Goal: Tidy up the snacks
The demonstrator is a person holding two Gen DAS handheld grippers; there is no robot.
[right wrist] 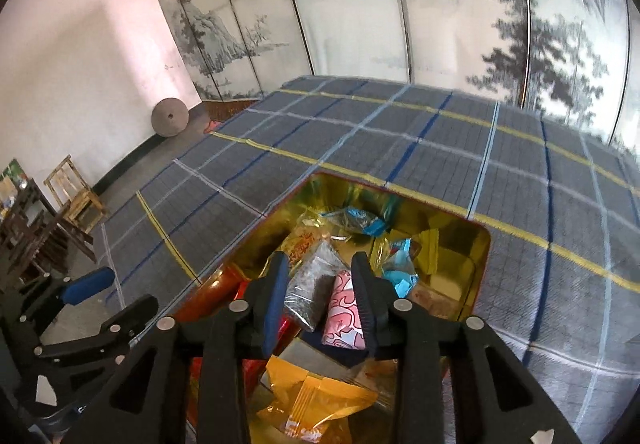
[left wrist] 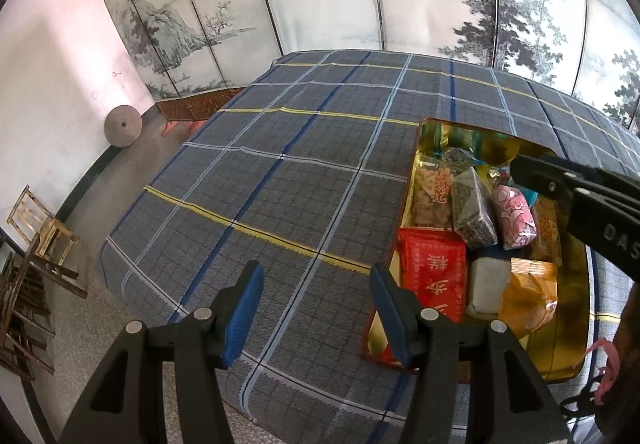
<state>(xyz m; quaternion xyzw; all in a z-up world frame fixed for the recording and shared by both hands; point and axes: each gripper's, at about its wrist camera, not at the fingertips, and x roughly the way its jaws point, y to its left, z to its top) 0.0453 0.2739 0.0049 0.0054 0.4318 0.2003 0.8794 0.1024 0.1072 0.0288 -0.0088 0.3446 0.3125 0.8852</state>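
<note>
Gold-lined rectangular tin (right wrist: 476, 240), red outside, glossy within, is set on a blue-grey plaid cloth (left wrist: 280, 172) with yellow and blue stripes. Held in it: crinkled plastic snack packets, namely a red packet with gold characters (left wrist: 434, 276), a clear packet of dark seeds (right wrist: 310, 292), a pink-and-white patterned packet (right wrist: 345, 314), an orange foil packet (right wrist: 316, 404), and blue-wrapped sweets (right wrist: 404, 268).

The right gripper (right wrist: 320, 308), black with ribbed pads, is seen over the tin with its jaws narrowly parted; the seed and pink packets lie beneath and between them, apparently unpressed, though contact cannot be fully told.

The left gripper (left wrist: 316, 308), blue-padded, is held over bare cloth just left of the tin, jaws moderately apart and empty.

Behind the cloth: a painted folding screen (left wrist: 320, 4), a round grey stone disc (left wrist: 123, 126), wooden chairs (left wrist: 44, 228).
</note>
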